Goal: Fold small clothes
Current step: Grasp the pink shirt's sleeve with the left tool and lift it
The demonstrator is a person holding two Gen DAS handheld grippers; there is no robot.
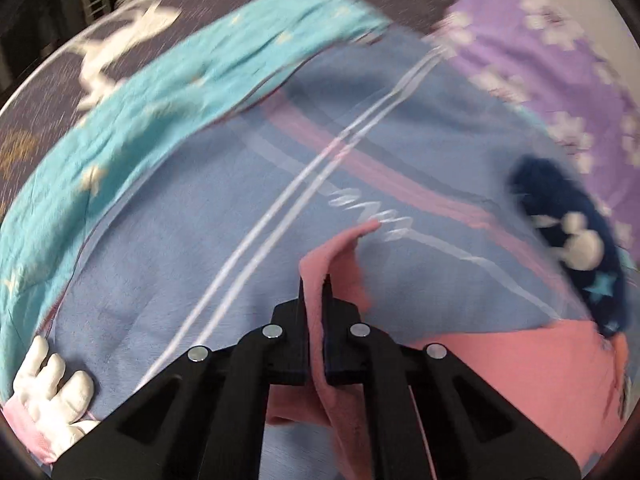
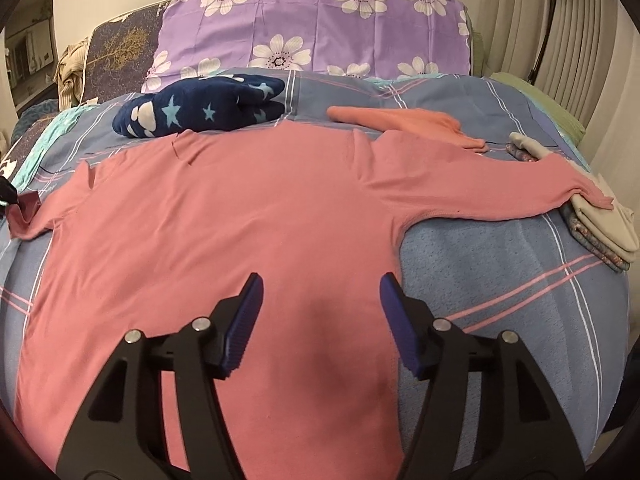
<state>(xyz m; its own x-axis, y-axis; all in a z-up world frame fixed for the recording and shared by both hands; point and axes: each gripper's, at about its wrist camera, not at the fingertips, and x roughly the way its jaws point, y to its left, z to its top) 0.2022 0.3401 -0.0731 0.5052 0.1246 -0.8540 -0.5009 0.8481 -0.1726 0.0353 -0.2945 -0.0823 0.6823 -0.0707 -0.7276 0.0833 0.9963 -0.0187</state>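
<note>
Left gripper [image 1: 316,292] clamping flat pink shirt [image 2: 224,216]

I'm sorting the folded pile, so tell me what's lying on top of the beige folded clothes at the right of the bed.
The pink shirt's sleeve cuff drapes over the beige folded clothes. A patterned piece peeks out beneath; the rest is covered.

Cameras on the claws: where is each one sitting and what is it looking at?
Left wrist: sits behind the left claw, facing down at the blue blanket; its black fingers pinch the pink shirt.
Right wrist: sits behind the open right claw, facing across the bed to the purple pillow.
Shared: pink shirt, blanket, pillow, navy star garment.
</note>
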